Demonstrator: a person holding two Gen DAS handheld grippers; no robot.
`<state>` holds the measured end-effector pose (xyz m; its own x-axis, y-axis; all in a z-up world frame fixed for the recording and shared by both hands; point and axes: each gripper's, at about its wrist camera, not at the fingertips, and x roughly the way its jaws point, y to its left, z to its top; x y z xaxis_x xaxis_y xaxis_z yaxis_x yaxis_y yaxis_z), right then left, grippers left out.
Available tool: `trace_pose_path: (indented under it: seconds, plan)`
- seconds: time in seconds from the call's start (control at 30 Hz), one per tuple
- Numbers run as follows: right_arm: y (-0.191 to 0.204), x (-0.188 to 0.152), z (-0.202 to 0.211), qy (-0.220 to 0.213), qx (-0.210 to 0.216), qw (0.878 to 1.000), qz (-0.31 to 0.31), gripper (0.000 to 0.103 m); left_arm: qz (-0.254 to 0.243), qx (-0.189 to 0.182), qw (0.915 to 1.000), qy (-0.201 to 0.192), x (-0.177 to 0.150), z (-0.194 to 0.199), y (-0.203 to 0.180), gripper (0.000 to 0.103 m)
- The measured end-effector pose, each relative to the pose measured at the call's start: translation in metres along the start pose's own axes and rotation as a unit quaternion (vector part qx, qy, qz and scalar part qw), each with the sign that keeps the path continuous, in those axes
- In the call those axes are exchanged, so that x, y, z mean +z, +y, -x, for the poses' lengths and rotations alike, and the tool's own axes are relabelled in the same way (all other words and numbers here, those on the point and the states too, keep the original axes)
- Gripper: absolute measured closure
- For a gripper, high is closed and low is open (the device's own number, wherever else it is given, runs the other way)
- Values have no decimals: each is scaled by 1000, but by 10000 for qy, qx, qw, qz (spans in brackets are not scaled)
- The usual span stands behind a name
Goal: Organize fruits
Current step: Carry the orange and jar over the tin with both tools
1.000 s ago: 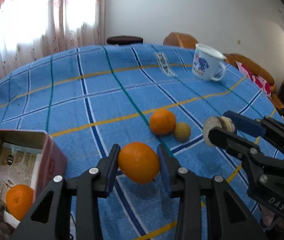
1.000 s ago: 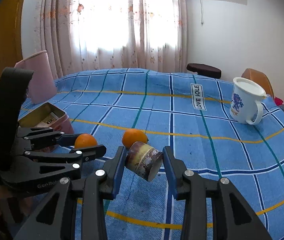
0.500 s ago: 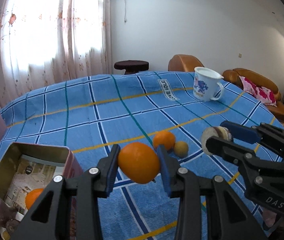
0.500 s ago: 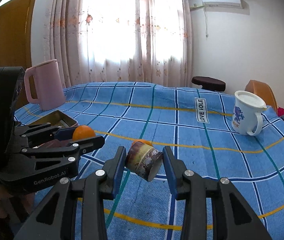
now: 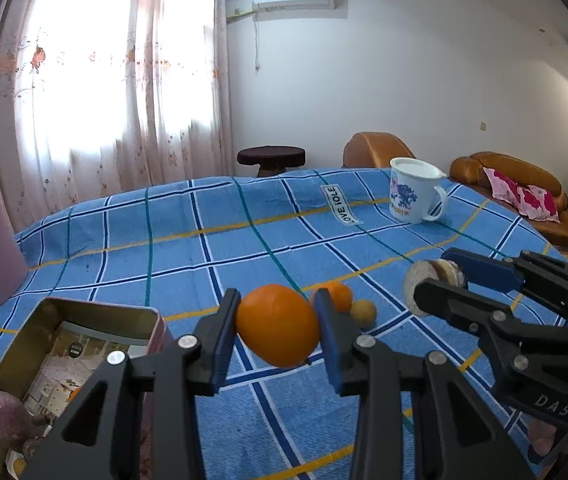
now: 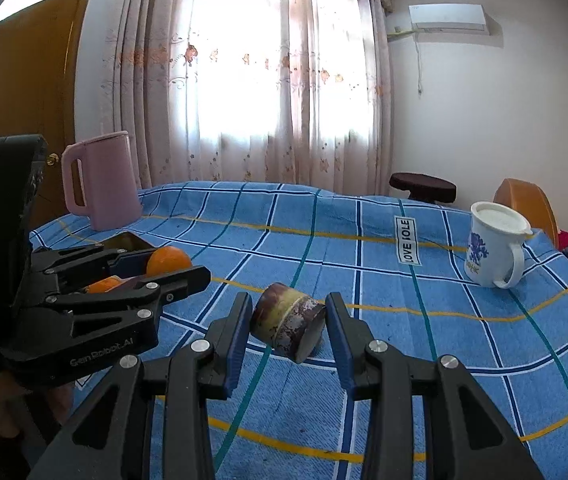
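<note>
Left gripper point(image 5: 278, 326): jaws closed on one large orange point(image 5: 278, 326), pinched at both sides and held clear of the checked blue cloth point(image 5: 244, 248).

Right gripper point(image 6: 288, 328): jaws clamped on one short cylindrical piece point(image 6: 287, 328), brown-and-yellow rind with a pale cut face; what fruit it is cannot be told. It lies on its side between the jaws, raised above the cloth. In the left view this gripper stands to the right, the cut face turned toward the camera.

Desk: covered with the cloth. Just past the left jaws lie one smaller orange point(image 5: 335, 296), half hidden by the right-hand jaw, and one small tan round fruit point(image 5: 363, 312) touching or just beside it.

Open tin box point(image 5: 84, 320): low and left of the left gripper, gold inside with a pinkish outer wall. Contents: one purplish lumpy item point(image 5: 4, 420) at the near corner and a sliver of orange point(image 5: 78, 394), most of it blocked by the gripper body.

Further out: one white mug with blue print point(image 5: 413, 196) at the far right, one pink jug point(image 6: 102, 180) at the far left, one "LOVE" label point(image 5: 339, 204) sewn on the cloth. Oranges counted: three.
</note>
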<state>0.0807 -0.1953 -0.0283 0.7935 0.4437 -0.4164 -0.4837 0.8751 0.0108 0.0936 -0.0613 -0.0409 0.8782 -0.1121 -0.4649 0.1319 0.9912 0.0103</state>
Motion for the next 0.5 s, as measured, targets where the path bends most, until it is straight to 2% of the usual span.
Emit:
trace_pose_path:
  seconds: [0.5]
  plan:
    - [7, -2, 14, -367, -41, 9991, 199, 64, 51, 98, 9993, -346, -2, 15, 1, 64]
